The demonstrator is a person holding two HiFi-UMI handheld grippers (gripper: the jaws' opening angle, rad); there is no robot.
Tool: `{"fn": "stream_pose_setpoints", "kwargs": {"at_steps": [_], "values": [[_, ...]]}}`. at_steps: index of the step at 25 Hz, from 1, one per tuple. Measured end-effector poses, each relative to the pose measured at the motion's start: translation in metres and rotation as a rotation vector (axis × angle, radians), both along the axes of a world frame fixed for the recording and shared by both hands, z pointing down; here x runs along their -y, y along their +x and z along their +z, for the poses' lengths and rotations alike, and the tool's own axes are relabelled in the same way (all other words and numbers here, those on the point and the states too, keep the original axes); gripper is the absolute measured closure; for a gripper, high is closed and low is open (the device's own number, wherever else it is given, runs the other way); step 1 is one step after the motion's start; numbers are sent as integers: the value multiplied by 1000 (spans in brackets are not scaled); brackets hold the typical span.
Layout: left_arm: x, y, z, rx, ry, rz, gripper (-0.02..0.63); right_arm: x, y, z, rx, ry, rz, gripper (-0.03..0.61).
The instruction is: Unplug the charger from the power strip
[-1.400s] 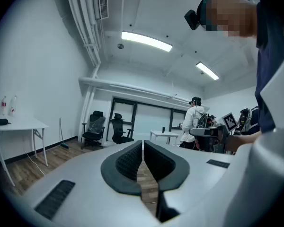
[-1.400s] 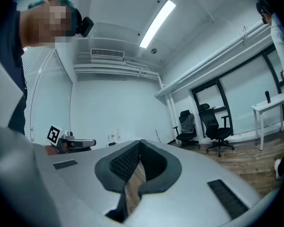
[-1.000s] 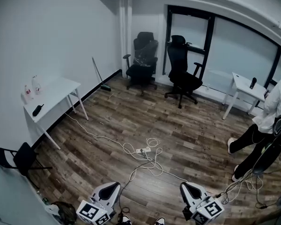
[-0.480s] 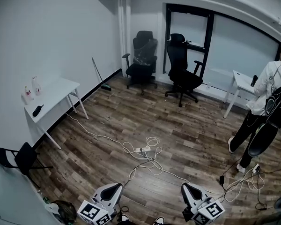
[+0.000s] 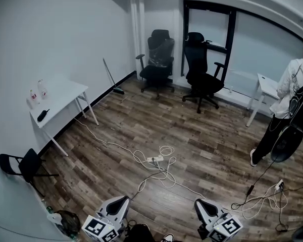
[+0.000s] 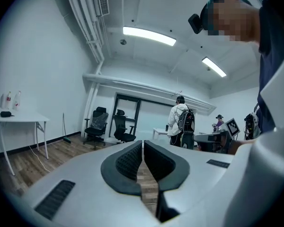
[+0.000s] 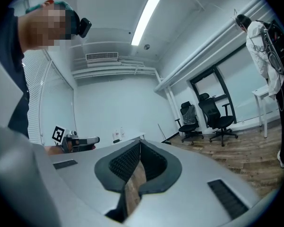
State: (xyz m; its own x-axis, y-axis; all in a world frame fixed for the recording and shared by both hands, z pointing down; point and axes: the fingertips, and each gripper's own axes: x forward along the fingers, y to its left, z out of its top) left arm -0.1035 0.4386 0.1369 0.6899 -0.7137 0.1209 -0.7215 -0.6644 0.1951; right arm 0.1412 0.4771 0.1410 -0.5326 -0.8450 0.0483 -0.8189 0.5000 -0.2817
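Nothing done yet: left hand-held gripper (image 5: 119, 202) and right hand-held gripper (image 5: 201, 205) are both closed, empty; the power strip (image 5: 154, 160) lies on the floor (image 5: 207, 135) well ahead of them, its charger too small to make out

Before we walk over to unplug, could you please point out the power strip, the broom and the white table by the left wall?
power strip (image 5: 155, 160), head view, middle of its white body
broom (image 5: 110, 76), head view, mid handle
white table (image 5: 65, 95), head view, bare top

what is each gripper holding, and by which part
Nothing: the left gripper and right gripper are both shut and empty; the power strip lies untouched ahead.
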Motion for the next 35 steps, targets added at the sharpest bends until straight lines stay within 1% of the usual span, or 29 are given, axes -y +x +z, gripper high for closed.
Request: {"fn": "stream_pose_setpoints", "kwargs": {"at_steps": [6,10,13,16,19,23,26,28,31,35], "values": [[38,21,10,-2,-4,18,581,35,11,10,-9,-10,-9,558],[82,33,18,-14,-13,36,581,73,22,18,-20,-32,3,558],[125,37,21,-14,-17,50,581,114,21,21,-30,-45,2,558],[176,30,24,-18,-34,56,581,166,9,21,-42,-55,0,558],[230,19,25,-33,-45,72,581,225,-9,17,-29,-71,10,558],[292,-1,33,-5,-58,104,581,296,-45,6,-32,-58,-3,558],[335,-15,37,-5,-55,116,581,340,-63,4,-49,-53,-12,558],[359,-23,40,-7,-48,123,581,363,-69,10,-65,-70,-11,558],[389,-32,41,1,-53,102,581,395,-73,22,-87,-108,-21,558],[416,-31,52,2,-82,86,581,431,-71,30,-79,-102,-44,557]]}}
